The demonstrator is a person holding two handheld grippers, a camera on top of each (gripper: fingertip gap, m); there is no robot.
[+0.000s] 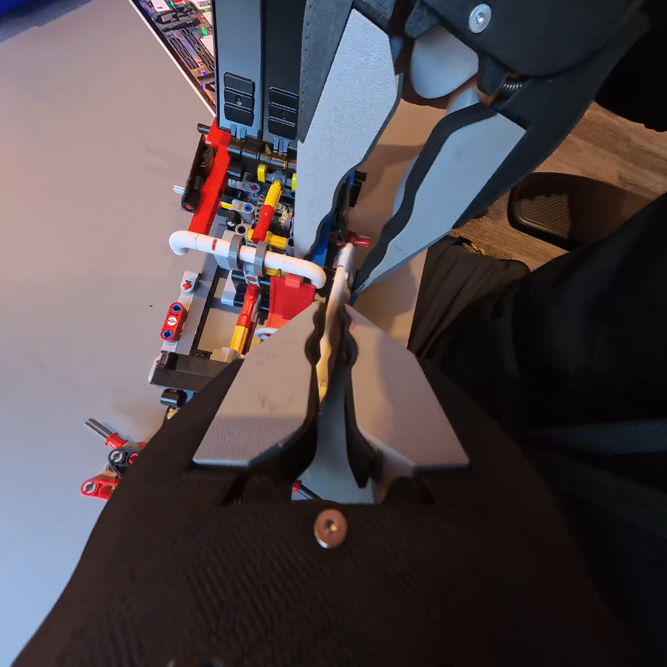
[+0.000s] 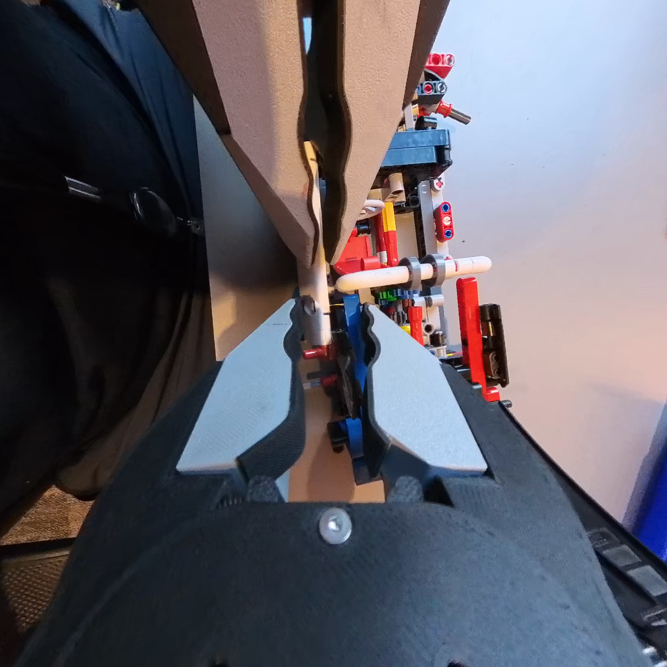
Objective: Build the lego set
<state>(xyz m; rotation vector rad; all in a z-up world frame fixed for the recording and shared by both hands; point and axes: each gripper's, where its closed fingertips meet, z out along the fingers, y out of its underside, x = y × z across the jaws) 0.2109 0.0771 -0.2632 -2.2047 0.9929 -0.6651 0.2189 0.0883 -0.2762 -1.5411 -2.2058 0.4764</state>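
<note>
The lego model point(image 1: 231, 274), a long frame of grey, red, yellow and black parts with a white curved bar across it, lies on the table; it also shows in the right wrist view point(image 2: 426, 252). My left gripper point(image 1: 330, 317) is shut on a white tube point(image 1: 339, 285) at the model's near side. It enters the right wrist view from the top point(image 2: 321, 260). My right gripper point(image 2: 332, 314) clamps that same side, one finger against a grey connector, the other against a blue beam point(image 2: 352, 310). It reaches in from the upper right in the left wrist view point(image 1: 332, 270).
A small loose assembly of red and black parts point(image 1: 112, 465) lies on the grey table point(image 1: 72, 216) beyond the model's end. A printed booklet or box point(image 1: 180, 36) lies at the table's far edge. A person's dark clothing point(image 1: 541, 361) and a chair point(image 1: 577, 213) are beside the table. Both grippers' tips are close together, under 4 cm apart.
</note>
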